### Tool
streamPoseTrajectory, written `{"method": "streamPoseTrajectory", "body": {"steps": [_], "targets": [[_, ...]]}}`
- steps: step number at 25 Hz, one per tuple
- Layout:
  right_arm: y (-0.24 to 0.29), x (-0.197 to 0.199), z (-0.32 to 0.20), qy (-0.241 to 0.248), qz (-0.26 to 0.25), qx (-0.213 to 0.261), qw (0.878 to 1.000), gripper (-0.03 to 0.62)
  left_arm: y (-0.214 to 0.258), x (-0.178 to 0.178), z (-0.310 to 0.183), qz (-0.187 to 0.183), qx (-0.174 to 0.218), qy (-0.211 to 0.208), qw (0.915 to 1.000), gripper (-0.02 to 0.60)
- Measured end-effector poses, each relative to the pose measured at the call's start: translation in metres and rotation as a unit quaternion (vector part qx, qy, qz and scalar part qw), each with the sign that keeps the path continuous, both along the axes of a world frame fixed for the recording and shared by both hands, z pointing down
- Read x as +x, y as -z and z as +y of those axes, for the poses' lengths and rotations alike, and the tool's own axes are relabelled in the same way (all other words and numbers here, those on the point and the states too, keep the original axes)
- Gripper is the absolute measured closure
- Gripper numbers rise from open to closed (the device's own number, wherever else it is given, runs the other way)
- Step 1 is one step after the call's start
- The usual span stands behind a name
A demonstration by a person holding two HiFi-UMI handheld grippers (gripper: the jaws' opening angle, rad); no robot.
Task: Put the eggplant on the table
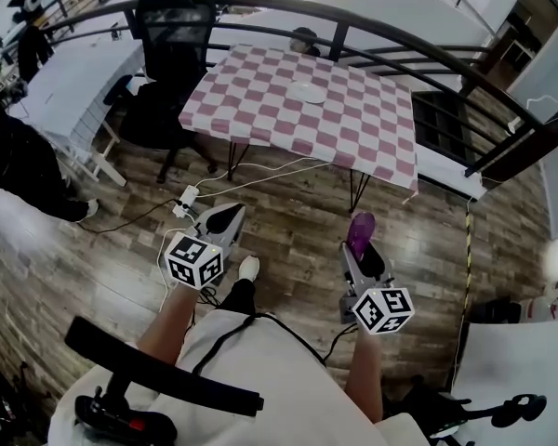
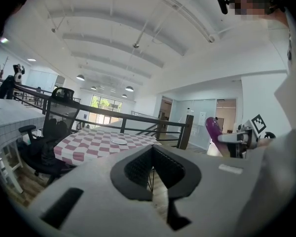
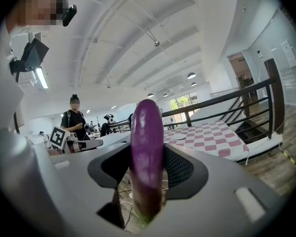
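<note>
The table (image 1: 353, 119) with a pink-and-white checked cloth stands ahead on the wood floor. A white plate (image 1: 307, 92) lies on it. The purple eggplant (image 1: 360, 233) stands upright between the pads of my right gripper (image 1: 363, 249), which is shut on it, well short of the table. In the right gripper view the eggplant (image 3: 147, 132) fills the gap between the jaws of the right gripper (image 3: 147, 174). My left gripper (image 1: 223, 217) is level with the right one and holds nothing. In its own view the left gripper (image 2: 152, 149) has its tips together.
A black office chair (image 1: 172, 26) stands at the table's left end. A curved black railing (image 1: 400, 40) runs behind the table. A white power strip with cables (image 1: 186, 198) lies on the floor before it. A person (image 3: 75, 117) stands at the left.
</note>
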State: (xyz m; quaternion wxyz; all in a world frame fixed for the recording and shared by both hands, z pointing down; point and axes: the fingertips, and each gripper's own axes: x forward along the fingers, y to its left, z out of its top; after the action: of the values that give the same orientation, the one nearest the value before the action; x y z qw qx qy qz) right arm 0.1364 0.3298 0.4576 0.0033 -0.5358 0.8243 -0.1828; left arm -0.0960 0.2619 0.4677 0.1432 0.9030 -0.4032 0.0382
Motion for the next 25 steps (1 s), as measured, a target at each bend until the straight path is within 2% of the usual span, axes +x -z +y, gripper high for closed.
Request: {"method": "streamPoseTrajectory", "body": {"steps": [13, 21, 25], "targets": [[0.007, -0.019, -0.096, 0.008, 0.032, 0.001, 0.999, 0.378, 0.005, 0.004, -0.105, 0.009, 0.000, -0.027, 0.9996, 0.575], [0.022, -0.037, -0.150, -0.002, 0.023, 0.004, 1.000, 0.379, 0.014, -0.011, -0.163, 0.014, 0.006, -0.042, 0.9990, 0.575], [0.028, -0.042, -0.172, -0.015, -0.012, 0.003, 1.000, 0.379, 0.014, -0.021, -0.187, 0.021, 0.003, -0.051, 0.9985, 0.575]]}}
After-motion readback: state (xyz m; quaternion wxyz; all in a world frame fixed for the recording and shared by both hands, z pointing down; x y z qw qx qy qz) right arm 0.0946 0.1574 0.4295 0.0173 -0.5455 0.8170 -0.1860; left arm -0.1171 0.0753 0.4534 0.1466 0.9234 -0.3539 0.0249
